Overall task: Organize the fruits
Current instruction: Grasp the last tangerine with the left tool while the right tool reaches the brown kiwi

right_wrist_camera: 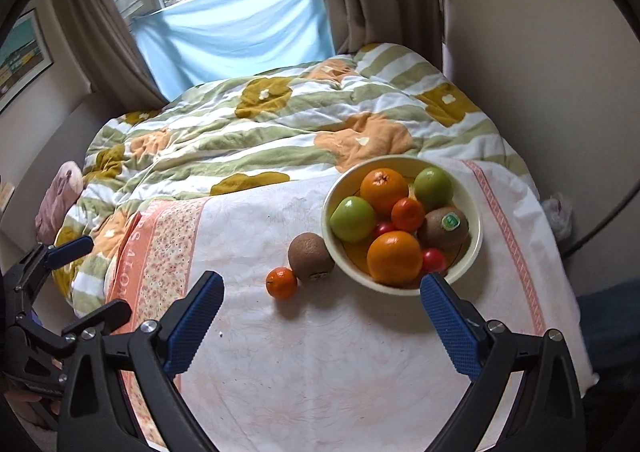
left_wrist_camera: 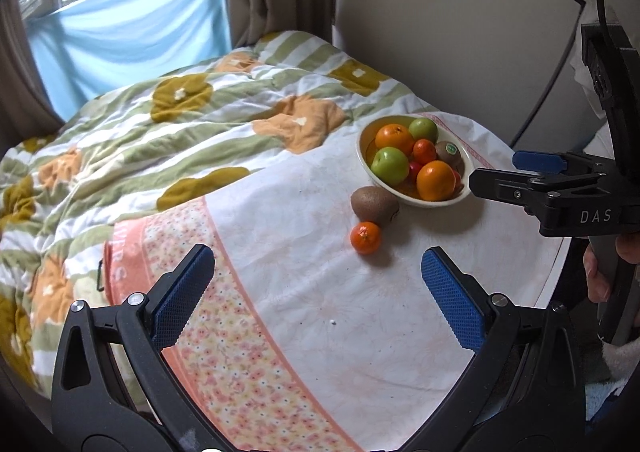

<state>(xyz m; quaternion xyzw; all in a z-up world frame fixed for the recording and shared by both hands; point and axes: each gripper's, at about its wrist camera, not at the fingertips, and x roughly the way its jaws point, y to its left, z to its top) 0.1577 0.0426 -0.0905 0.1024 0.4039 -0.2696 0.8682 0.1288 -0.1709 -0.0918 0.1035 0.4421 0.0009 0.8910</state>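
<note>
Both grippers, left and right, hover with jaws released; the loose kiwi wants a gentle, centred squeeze before lifting into the bowl.

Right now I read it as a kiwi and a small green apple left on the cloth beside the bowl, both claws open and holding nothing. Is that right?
Not quite. Beside the bowl lie a kiwi and a small mandarin, not a green apple; both green apples are in the bowl. The right wrist view shows it. The left claw and right claw are indeed open and holding nothing.
</note>
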